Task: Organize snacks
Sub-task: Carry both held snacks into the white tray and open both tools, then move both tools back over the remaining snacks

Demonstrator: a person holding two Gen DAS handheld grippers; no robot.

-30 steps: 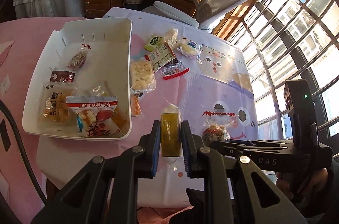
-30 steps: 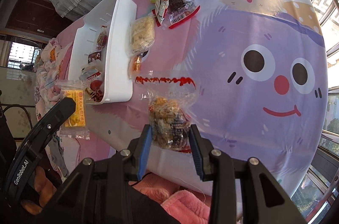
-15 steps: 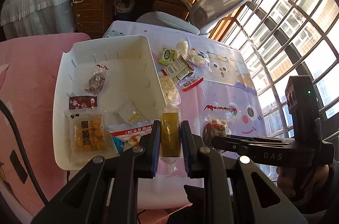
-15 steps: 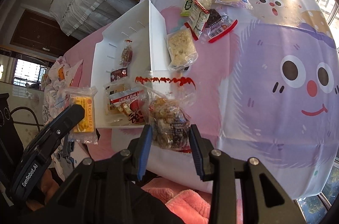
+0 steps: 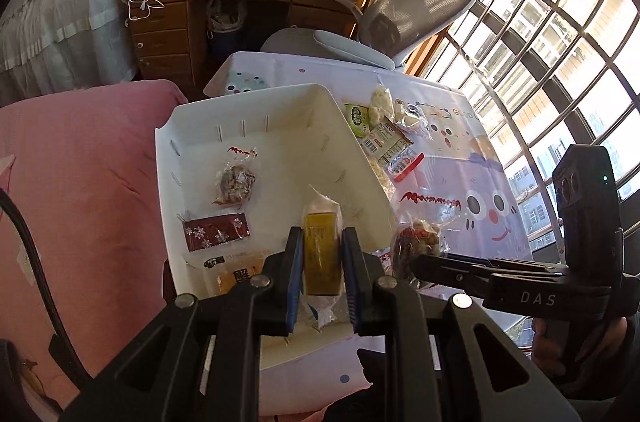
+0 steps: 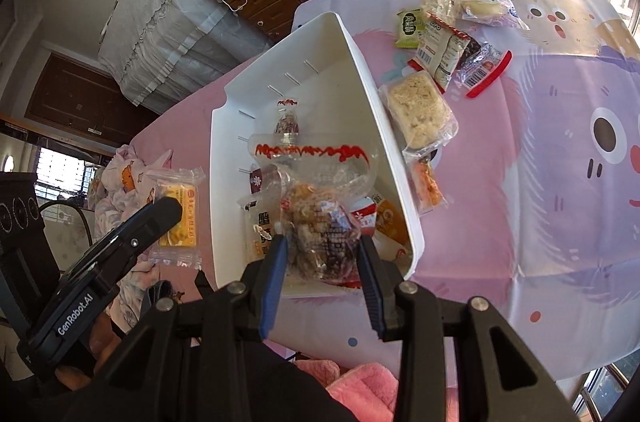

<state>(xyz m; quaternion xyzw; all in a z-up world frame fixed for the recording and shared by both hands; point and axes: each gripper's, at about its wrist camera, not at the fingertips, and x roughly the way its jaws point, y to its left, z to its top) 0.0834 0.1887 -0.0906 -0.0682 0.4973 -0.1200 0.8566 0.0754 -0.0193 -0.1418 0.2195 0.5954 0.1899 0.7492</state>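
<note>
Clearly both hands are at the carry-and-drop step, so the job is to bring each snack over free floor of the white bin before letting go. That bin sits at the edge of the table, on its cartoon cloth, with a pink blanket beside it; its far half is mostly bare, while packets crowd the near end. A good drop, I judge, goes toward that bare part, low enough that the packet does not bounce off the right wall, and one hand at a time so the two tools do not knock together. More loose snacks lie on the cloth just past the bin's right wall, among them a pale rice cake touching that wall. The right gripper has its fingers set fairly narrow, pinching a clear nut bag by its bulging lower body; the bag's long axis stands roughly upright, its red-printed seal pointing away from the tool, and it hangs over the bin's near end. The left gripper is clamped tight on a slim yellow bar, gripped across its narrow width; its long axis runs along the fingers, with crimped ends sticking out beyond and behind, above the bin's near right corner.
</note>
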